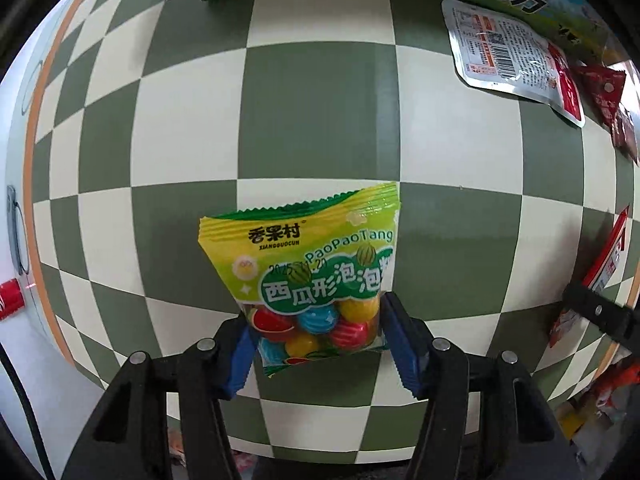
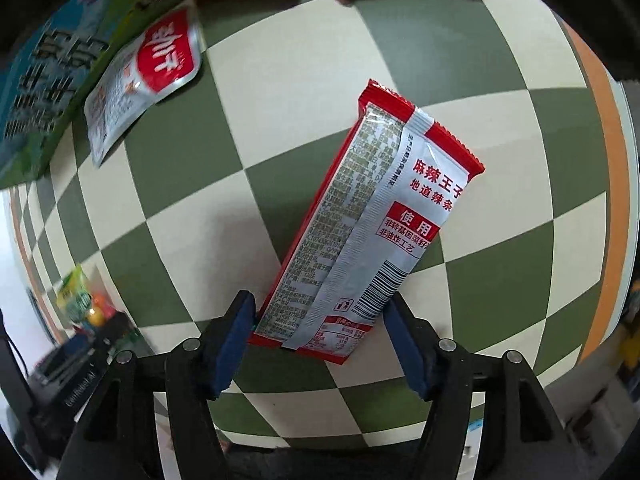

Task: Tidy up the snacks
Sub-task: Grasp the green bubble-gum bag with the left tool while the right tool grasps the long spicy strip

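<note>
My left claw (image 1: 316,336) clamped on glossy yellow-green crinkle-edged gumball packet (image 1: 312,264), right claw (image 2: 320,340) clamped on long red-and-silver foil snack pack (image 2: 372,216), green-cream checkered tabletop (image 1: 320,120)

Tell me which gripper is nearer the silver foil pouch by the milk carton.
Hard to call. The left gripper holds the gum bag several checks below the silver foil pouch; the right gripper, holding the red strip packet, looks similarly distant.

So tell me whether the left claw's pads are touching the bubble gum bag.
Touching. The left wrist view shows both blue pads pressed against the sides of the bubble gum bag, no gap either side.
</note>
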`<state>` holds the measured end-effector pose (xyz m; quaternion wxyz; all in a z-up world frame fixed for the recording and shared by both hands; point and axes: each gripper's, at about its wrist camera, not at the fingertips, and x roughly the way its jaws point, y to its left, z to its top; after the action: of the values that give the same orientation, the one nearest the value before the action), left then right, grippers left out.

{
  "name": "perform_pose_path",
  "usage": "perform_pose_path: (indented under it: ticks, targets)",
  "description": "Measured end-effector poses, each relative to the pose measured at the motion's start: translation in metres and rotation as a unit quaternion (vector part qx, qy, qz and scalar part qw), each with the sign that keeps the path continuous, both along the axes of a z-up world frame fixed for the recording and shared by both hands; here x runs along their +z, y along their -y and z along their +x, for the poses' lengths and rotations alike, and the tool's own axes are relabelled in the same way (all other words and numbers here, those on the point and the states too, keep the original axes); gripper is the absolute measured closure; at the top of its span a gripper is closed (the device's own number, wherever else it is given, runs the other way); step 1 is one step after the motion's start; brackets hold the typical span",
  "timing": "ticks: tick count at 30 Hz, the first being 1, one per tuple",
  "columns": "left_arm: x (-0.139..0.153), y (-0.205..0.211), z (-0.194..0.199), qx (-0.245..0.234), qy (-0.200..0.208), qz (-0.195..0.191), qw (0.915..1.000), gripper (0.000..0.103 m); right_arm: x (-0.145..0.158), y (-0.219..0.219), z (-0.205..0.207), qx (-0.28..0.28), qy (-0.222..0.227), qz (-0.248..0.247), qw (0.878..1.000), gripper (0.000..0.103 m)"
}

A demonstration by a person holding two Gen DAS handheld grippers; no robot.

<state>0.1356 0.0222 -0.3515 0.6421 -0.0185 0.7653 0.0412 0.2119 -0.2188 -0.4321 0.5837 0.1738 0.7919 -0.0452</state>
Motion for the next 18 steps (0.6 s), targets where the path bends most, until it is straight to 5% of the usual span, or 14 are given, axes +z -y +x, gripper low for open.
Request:
perform_pose_path:
  ticks: [5, 12, 18]
  targets:
    - [-0.007, -0.025, 0.008, 0.026, -0.014, -0.021, 0.9993, 0.046, -0.001, 0.004, 0.000, 0.023, -0.023, 0.011, 0.999, 0.031]
    - [-0.012, -0.050, 0.010, 0.039, -0.020, -0.024, 0.9988, 0.045, 0.001, 0.038, -0.007, -0.075, -0.018, 0.045, 0.996, 0.021]
    - [-0.007, -0.029, 0.009, 0.042, -0.018, -0.020, 0.9987, 0.047, -0.019, 0.036, 0.012, -0.076, -0.039, -0.008, 0.996, 0.020]
